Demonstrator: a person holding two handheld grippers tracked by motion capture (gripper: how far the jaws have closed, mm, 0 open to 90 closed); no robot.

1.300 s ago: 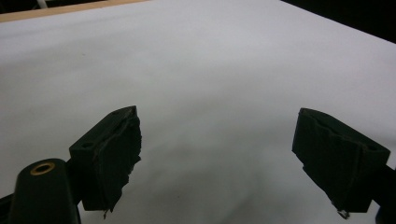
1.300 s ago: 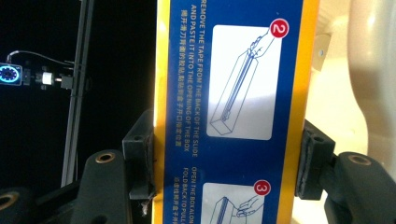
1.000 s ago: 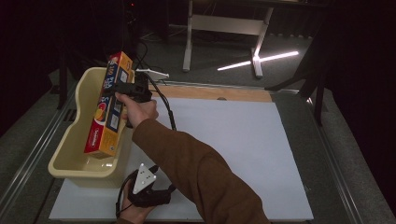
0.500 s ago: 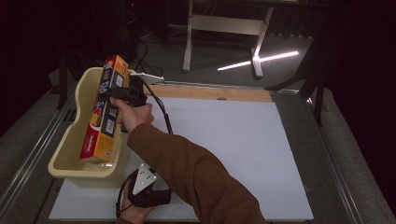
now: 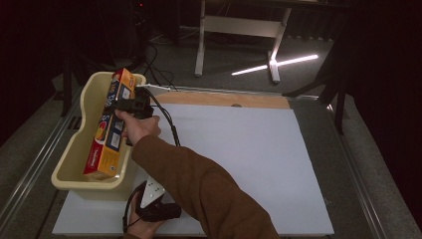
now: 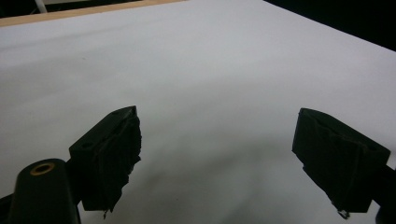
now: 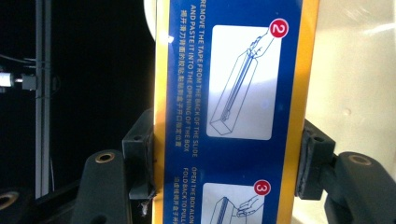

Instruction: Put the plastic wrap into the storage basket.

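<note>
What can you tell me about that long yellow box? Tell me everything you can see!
The long box looks like thin cardboard, yellow and orange with blue panels and a red patch near its low end. One blue side shows white pictures numbered 2 and 3 and printed words on how to open it. The box leans tilted, its low end down inside the cream tub and its top end poking above the rim. The right gripper is shut on its narrow sides, one black pad pressing on each side.
</note>
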